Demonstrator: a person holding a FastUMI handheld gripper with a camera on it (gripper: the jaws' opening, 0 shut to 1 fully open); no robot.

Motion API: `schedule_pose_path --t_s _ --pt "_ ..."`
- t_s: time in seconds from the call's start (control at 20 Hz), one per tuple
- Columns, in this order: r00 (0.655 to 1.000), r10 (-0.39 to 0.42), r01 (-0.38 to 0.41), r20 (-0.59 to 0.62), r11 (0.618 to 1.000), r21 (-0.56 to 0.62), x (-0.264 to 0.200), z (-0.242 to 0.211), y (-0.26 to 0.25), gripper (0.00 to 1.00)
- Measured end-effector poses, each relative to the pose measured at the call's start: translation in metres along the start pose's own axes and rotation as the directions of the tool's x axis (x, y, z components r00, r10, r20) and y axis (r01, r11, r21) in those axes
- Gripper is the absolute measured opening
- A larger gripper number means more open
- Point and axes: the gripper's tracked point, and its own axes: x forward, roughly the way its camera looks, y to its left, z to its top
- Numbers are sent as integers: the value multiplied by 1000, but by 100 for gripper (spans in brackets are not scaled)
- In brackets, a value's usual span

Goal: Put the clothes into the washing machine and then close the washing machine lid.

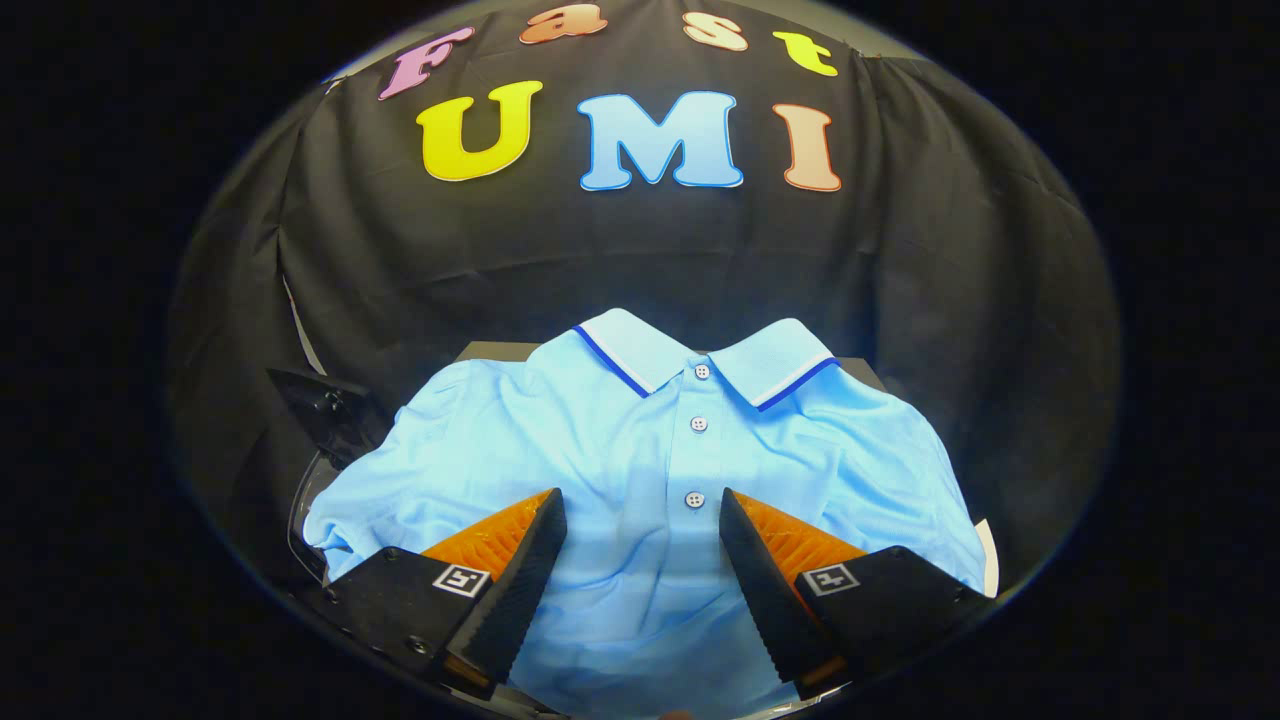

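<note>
Item: polo shirt (650, 450), laid flat, collar away from the claw (642, 520), placket running straight ahead along the claw's line. Claw: fingers spread wide above the lower shirt front, gripping nothing. Washing machine: not identifiable.

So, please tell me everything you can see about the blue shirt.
The shirt is a light blue polo of soft knit-looking cloth, with a dark-striped collar and three white buttons, all fastened. It lies spread face up, slightly wrinkled, collar toward the wall. The gripper is open, its fingers apart over the chest, either side of the lowest button.
</note>
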Motion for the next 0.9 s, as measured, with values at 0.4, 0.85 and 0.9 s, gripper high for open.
schedule_pose_path --t_s 0.4,0.85,0.9 --pt "1000 14 -14 -22 1000 -2 0 0 1 91" --pt "995 67 -66 -68 998 9 -3 1 6 27" --pt "997 56 -55 -51 998 8 -1 3 1 14"
